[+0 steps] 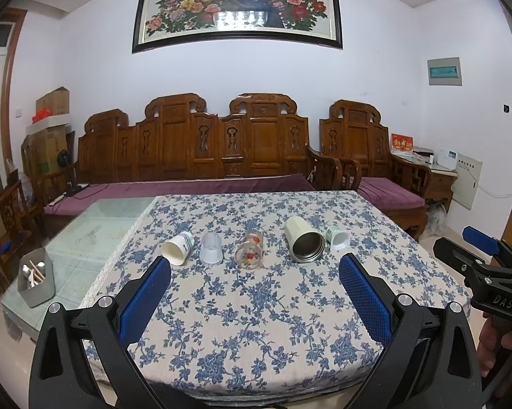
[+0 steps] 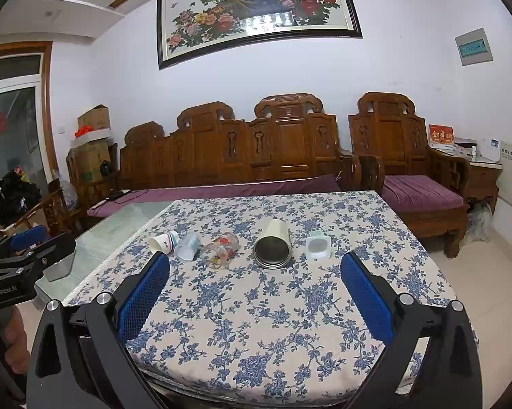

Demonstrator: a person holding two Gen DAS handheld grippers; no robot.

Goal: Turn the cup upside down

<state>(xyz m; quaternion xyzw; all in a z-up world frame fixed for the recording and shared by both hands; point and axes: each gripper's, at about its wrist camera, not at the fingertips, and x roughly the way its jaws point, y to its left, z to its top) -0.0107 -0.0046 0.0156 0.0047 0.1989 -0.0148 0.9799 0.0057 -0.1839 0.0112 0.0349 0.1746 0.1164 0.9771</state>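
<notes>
Several cups lie on their sides in a row on the floral tablecloth: a white paper cup, a clear plastic cup, a flowered glass, a cream steel tumbler and a small white cup. The same row shows in the right wrist view: paper cup, plastic cup, glass, tumbler, small cup. My left gripper is open and empty, short of the row. My right gripper is open and empty, also short of it.
A grey bin of utensils stands on the bare glass part of the table at left. A carved wooden sofa stands behind the table, an armchair at right. The right gripper shows at the left view's right edge.
</notes>
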